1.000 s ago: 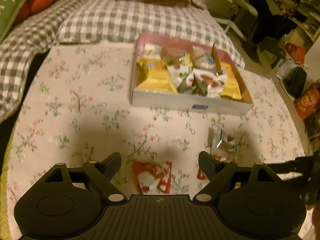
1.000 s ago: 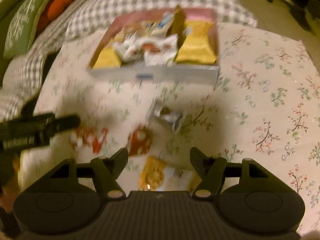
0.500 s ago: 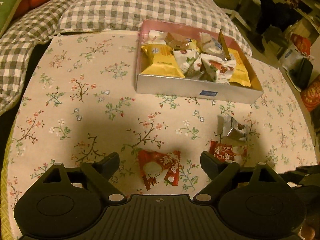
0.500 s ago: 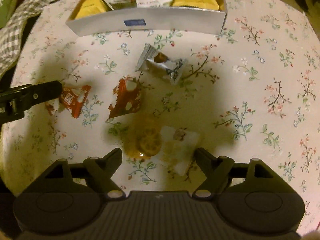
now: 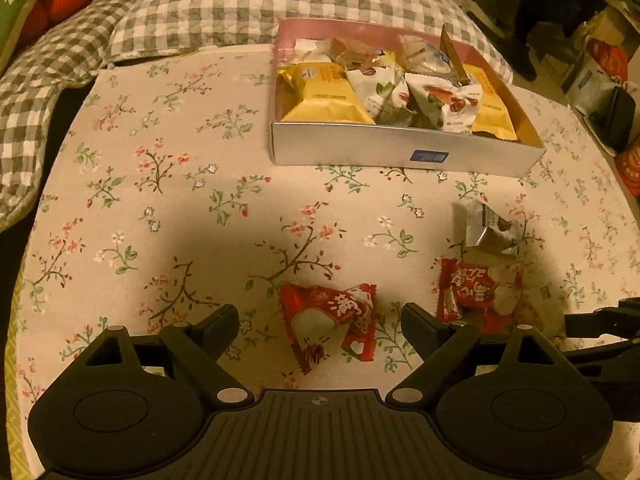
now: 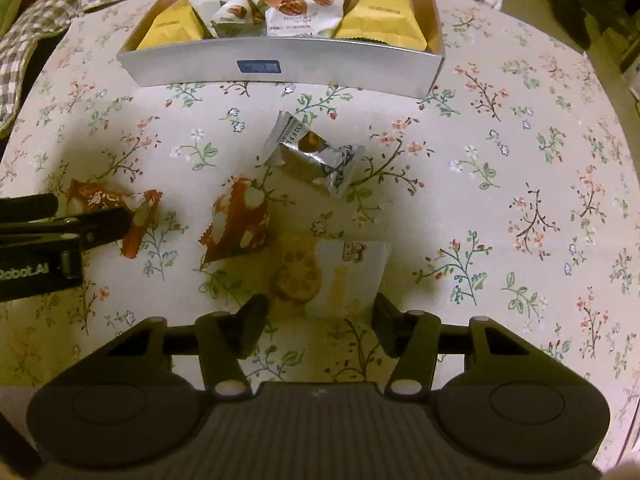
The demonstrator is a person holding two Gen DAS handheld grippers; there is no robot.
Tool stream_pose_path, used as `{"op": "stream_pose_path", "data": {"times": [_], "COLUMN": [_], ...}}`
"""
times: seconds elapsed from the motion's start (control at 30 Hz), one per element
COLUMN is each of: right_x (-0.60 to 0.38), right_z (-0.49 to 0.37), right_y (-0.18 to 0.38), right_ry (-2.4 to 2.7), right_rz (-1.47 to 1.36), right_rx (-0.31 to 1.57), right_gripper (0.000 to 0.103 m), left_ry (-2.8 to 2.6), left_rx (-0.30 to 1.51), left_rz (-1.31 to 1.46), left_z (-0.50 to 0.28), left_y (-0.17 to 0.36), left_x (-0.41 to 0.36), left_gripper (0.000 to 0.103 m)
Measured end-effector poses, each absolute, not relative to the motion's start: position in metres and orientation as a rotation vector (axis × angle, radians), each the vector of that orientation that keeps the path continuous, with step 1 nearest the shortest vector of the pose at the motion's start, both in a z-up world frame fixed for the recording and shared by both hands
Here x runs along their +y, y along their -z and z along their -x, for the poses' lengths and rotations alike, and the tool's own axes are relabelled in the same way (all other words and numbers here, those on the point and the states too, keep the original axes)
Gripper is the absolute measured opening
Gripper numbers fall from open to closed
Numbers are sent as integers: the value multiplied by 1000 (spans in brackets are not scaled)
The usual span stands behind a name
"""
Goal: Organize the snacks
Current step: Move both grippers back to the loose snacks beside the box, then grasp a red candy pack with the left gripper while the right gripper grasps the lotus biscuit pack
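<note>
Cut off by the top edge of the right wrist view: the far half of the snack box [image 6: 280, 56], with its rear packets lost. Partly hidden behind the left gripper's fingers [image 6: 104, 224] there: the leftmost red packet [image 6: 136, 208]. Blurred and washed out: the cookie packet [image 6: 332, 276] near the right gripper [image 6: 318, 322]; print unreadable. Too small to read: the blue label [image 5: 429, 156] on the box's near wall.
</note>
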State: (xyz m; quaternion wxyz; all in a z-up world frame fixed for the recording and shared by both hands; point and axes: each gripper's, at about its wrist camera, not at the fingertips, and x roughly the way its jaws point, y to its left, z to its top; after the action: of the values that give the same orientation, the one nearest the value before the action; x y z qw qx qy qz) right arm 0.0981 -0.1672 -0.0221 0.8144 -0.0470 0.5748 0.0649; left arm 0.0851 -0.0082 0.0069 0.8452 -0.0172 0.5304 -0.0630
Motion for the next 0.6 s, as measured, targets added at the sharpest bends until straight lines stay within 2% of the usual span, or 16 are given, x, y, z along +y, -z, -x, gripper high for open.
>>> {"op": "stream_pose_path", "data": {"times": [0.13,0.27,0.33,0.4,0.5,0.6], "right_x": [-169,-174,-176,-179,-179,-178], "right_z": [-97,-97,-98,-97,-98,-98], "right_y": [20,17,16,14,13,11], "right_ry": [-161,-167,-174,-172,-181,-189], "right_rz": [98,84,77,72,72,74], "right_rx": [1226,1216,1210,1204,1197,1193], "right_gripper": [49,49,49,49,49,49], "left_ry": [135,148,160,169,177,191], "left_rx": [1130,1125,1126,1137,1134,1125], "left_rz": [3,-8,-12,2,-3,-5], "left_z": [-84,-82,-82,-82,-82,-81], "left_y": [0,2,4,6,6,6], "left_x": [-13,-17,-19,-19,-19,-19], "left_gripper": [89,85,71,48,38,33]}}
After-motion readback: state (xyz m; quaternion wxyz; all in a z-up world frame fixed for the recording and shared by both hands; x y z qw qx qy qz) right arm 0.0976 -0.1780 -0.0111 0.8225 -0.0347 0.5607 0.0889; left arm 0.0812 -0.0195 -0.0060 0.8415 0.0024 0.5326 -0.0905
